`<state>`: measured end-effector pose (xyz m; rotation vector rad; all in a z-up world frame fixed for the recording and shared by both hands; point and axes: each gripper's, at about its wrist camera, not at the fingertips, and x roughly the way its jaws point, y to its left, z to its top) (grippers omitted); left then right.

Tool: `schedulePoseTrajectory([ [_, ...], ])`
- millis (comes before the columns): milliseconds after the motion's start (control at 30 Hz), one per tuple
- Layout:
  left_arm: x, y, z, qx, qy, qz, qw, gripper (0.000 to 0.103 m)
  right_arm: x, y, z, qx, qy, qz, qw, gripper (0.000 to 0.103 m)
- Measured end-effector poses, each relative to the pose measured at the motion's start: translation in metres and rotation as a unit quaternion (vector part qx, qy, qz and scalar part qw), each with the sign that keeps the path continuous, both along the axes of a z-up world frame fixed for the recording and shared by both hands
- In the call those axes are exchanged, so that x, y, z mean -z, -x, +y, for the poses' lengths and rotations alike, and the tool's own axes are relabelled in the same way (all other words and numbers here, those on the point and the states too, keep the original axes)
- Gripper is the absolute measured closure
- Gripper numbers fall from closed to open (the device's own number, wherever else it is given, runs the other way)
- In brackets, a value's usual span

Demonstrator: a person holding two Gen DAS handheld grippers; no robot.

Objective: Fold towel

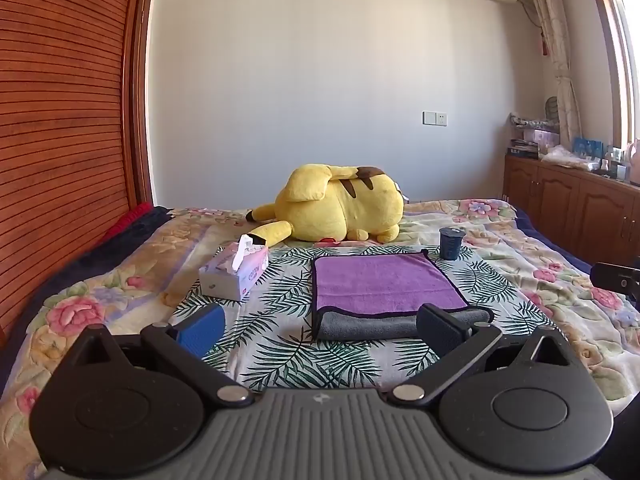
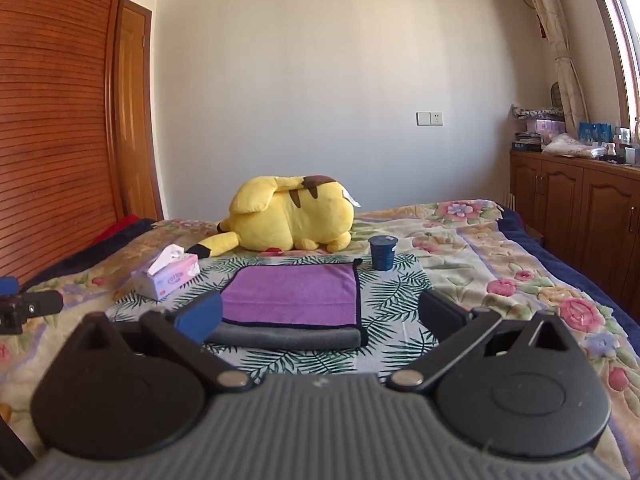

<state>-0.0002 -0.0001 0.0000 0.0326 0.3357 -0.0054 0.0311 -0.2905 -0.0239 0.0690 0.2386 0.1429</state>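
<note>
A purple towel [image 1: 384, 284] with a grey underside lies folded on the leaf-print cloth on the bed; its grey fold faces me. It also shows in the right wrist view [image 2: 292, 296]. My left gripper [image 1: 320, 326] is open and empty, held just short of the towel's near edge. My right gripper [image 2: 320, 316] is open and empty, just short of the towel's near right part. Neither touches the towel.
A tissue box [image 1: 236, 270] sits left of the towel. A dark blue cup [image 1: 451, 243] stands at its far right corner. A yellow plush toy [image 1: 340, 208] lies behind. Wooden headboard on the left, cabinets [image 2: 580, 208] on the right.
</note>
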Motion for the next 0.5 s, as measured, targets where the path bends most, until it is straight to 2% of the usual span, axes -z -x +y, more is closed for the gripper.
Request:
schedulePoseTrajectory([
  [500, -0.0001, 0.0001, -0.0003, 0.002, 0.001, 0.001, 1.0000, 0.018, -0.0004, 0.0000, -0.0018, 0.001, 0.000, 0.000, 1.000, 0.000],
])
